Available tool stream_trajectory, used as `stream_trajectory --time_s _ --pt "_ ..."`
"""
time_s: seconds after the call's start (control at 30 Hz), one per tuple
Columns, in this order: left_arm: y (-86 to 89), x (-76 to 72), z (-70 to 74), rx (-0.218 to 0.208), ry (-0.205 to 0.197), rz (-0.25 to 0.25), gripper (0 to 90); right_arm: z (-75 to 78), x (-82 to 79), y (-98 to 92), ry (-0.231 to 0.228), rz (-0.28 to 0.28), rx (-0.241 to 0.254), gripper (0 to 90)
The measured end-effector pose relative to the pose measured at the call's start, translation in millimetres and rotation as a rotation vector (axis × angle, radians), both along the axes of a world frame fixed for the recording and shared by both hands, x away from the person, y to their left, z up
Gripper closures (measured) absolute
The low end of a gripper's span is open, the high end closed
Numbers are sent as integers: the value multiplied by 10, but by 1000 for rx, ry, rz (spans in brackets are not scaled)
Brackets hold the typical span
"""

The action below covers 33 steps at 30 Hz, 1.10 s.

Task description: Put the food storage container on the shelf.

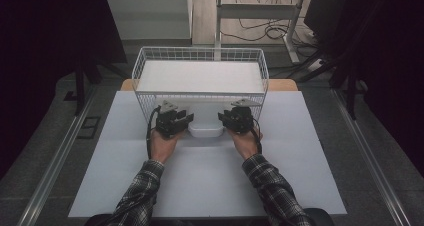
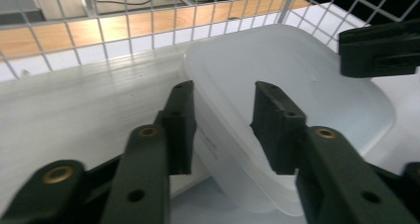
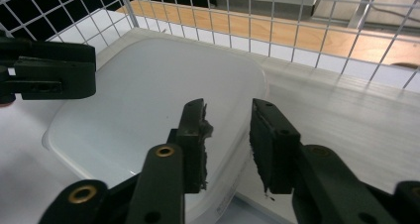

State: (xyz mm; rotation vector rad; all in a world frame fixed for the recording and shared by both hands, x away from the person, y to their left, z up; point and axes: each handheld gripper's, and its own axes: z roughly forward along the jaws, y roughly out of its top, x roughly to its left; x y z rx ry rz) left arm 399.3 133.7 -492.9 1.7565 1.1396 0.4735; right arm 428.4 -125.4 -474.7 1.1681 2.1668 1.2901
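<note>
Sleeves nearest; left gripper and right gripper stand apart astride the container's rims at the basket front: release evenly, withdraw straight.

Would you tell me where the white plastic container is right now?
In the high view the white plastic container sits mid-table, half under the wire basket, between the left gripper and right gripper.

Only a faint line of small dark print shows on the side wall of the white container between the left gripper's jaws, too small to read.
</note>
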Motion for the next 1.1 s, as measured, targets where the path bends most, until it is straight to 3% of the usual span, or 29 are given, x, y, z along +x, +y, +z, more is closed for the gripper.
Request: stream_trajectory --time_s 0.13,0.33,0.43,0.57,0.77,0.87,1.07,1.1 --pt "9 -66 39 -17 -9 -9 480 51 -49 -27 -18 28 8 731" --pt "51 -310 104 -45 -21 -71 315 128 -200 -92 -24 114 18 860" --pt "74 -384 104 -54 -17 -87 235 140 -252 -114 -20 135 22 881" --pt "148 -587 52 -78 -2 -117 164 152 -357 -144 -12 178 40 886" --pt "181 -813 -32 -68 18 -149 87 151 -456 -125 -6 219 32 887" --pt "174 -937 -67 -19 0 -145 66 134 -514 -116 -8 242 18 886" --pt "176 -1148 -98 21 -24 -148 34 63 -593 -82 -1 282 -13 885" --pt "181 -1229 -116 44 -41 -142 30 49 -598 -76 1 287 -16 885"
